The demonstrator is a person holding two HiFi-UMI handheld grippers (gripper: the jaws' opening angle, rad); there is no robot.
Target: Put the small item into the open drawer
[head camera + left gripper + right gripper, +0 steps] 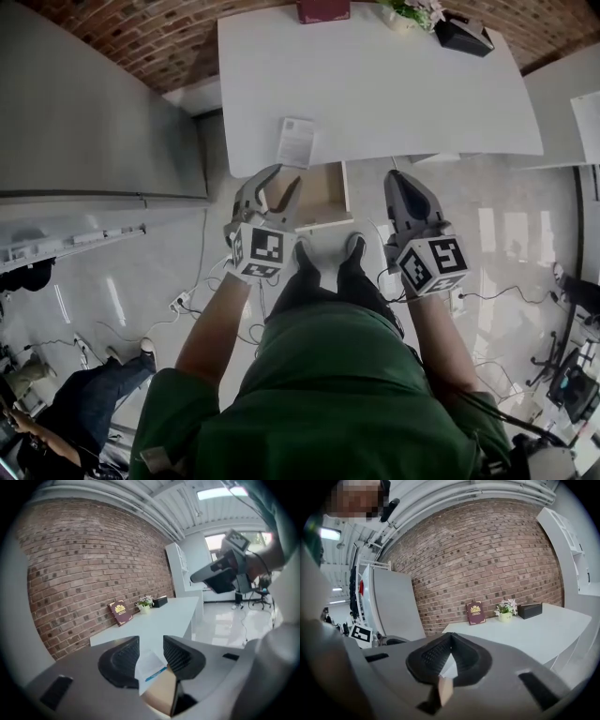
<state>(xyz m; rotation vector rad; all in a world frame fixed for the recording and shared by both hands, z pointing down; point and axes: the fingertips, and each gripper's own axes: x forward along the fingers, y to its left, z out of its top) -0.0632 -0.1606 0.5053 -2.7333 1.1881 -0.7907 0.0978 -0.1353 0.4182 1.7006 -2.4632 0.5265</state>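
The small item is a flat white packet with a blue stripe, lying at the front edge of the white table. Under that edge the open drawer shows its wooden inside. My left gripper hangs over the drawer just short of the packet, jaws open and empty. In the left gripper view the packet shows through the gap of the gripper, untouched, with the drawer below. My right gripper, to the drawer's right, is shut on nothing; its jaws meet.
On the table's far side stand a dark red book, a flower pot and a black box. A grey cabinet flanks the left. Cables lie on the floor, and a person's legs show lower left.
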